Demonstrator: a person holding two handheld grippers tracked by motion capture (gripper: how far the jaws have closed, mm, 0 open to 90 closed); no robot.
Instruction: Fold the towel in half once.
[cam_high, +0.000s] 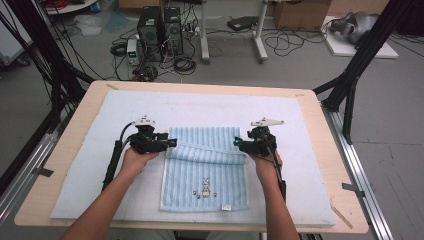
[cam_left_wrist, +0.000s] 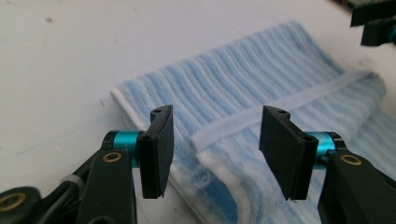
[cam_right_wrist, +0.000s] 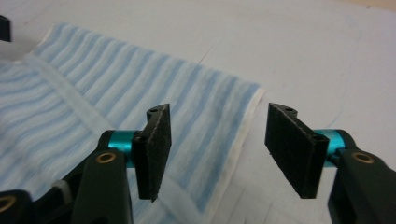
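A blue-and-white striped terry towel (cam_high: 205, 170), half-folded, lies between both grippers. The left gripper (cam_high: 170, 143) and right gripper (cam_high: 237, 143) flank the fold's ends, equally near, jaws apart and empty.

My forearms hide the towel's (cam_high: 205, 170) lower corners' surroundings; its bunny motif (cam_high: 204, 188) is too small to read

A light-blue striped towel (cam_high: 205, 172) with a white hem lies flat on the pale mat in the middle of the desk. Its far part is folded over toward the near side, and a small rabbit motif sits near its front edge.
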